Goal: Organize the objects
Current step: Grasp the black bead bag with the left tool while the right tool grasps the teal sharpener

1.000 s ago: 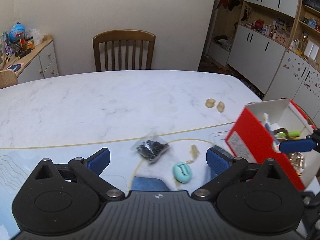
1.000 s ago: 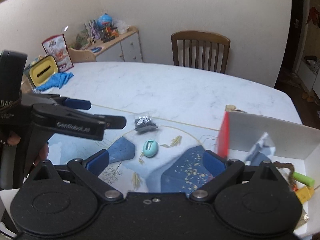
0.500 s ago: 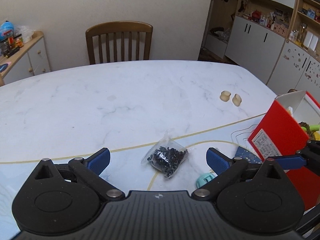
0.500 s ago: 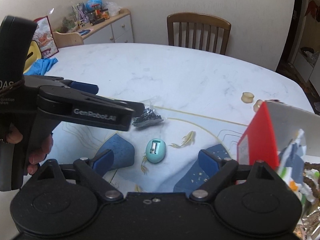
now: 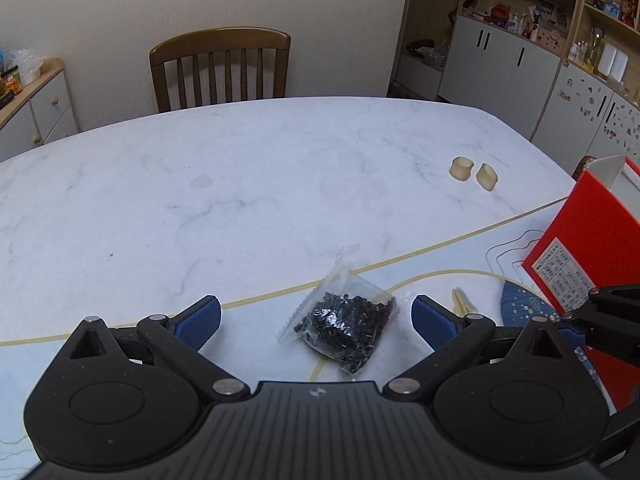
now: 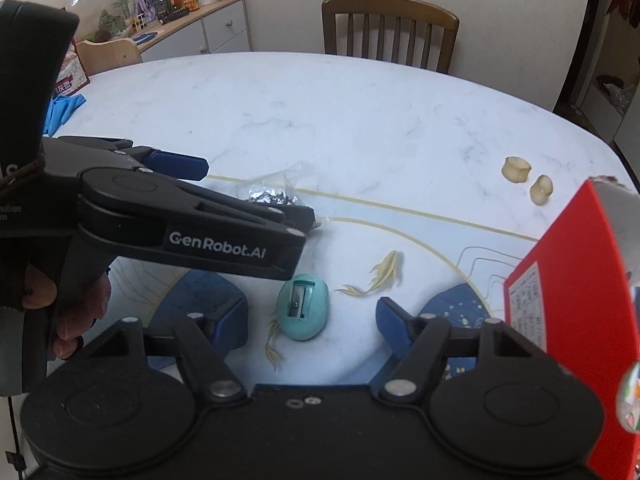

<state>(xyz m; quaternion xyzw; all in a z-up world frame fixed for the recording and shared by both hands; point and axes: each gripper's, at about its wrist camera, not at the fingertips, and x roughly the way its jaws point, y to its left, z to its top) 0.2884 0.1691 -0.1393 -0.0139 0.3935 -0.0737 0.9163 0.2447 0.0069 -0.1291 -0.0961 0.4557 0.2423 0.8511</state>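
L claw (image 5: pixel 316 314) open, now moved over bag (image 5: pixel 344 322); R claw (image 6: pixel 312 314) open near sharpener (image 6: pixel 303 306). Pickup prob next, box (image 5: pixel 588 248) close.

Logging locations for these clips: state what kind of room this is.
Most likely a home dining room: a marble-look table with a wooden chair pushed up to it, and cupboards with cluttered shelves along the wall.

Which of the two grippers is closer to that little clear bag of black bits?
Left. The left gripper is open with the bag lying between its fingers. The right gripper sits farther back, open around the teal sharpener.
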